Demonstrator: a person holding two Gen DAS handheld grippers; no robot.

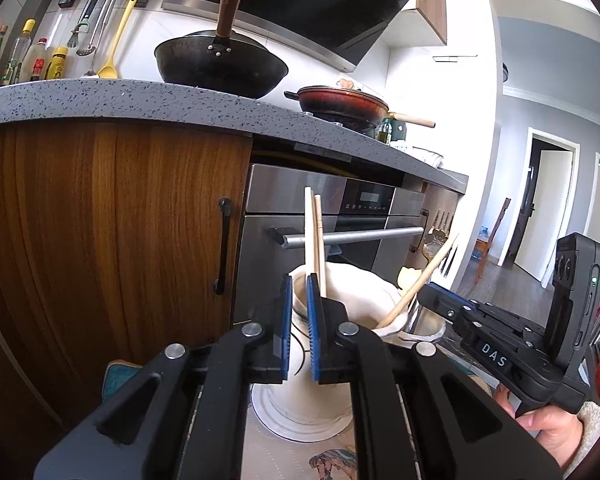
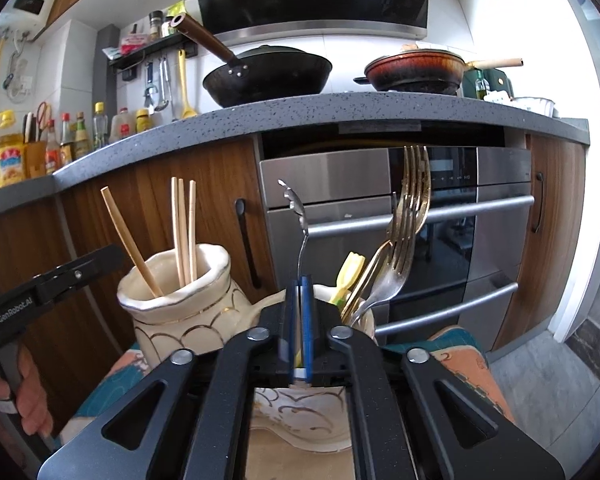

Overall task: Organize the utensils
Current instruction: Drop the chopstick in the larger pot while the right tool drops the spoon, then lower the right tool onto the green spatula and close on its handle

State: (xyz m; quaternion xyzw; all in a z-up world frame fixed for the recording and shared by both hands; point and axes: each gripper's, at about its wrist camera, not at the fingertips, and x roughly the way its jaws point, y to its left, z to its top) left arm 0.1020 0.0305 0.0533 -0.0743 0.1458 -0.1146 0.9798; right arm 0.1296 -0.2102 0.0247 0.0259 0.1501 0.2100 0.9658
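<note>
Silver spoon [image 2: 300, 220] is clamped upright by its handle in the right claw [image 2: 300, 320], pads closed flat on it, bowl end up. It is held above the rear ceramic holder [image 2: 364, 320], where gold forks [image 2: 410, 208], a silver utensil [image 2: 384, 284] and a yellow utensil [image 2: 348, 276] are stood, leaning right.

Left claw [image 1: 299, 320] is seen partly open, a narrow gap between the blue pads, nothing gripped. It is positioned just over the rim of the cream vase [image 1: 340, 292], with the rim showing in the gap between the pads. Chopsticks [image 1: 314, 236] are stood in that vase: a near-upright group plus one stick [image 1: 420, 280] tilted toward the right claw.

In the right wrist view the vase [image 2: 180, 304] is seen left of the fork holder, just beside it; contact cannot be confirmed. Both are set on a patterned cloth [image 2: 460, 356] over a low surface; its edges are mostly hidden by the claws.

Behind: oven [image 2: 380, 208] and wood cabinets [image 1: 100, 220] under a grey speckled counter [image 2: 300, 112], with a black wok [image 2: 268, 76] and a red pan [image 2: 416, 70] on top.
</note>
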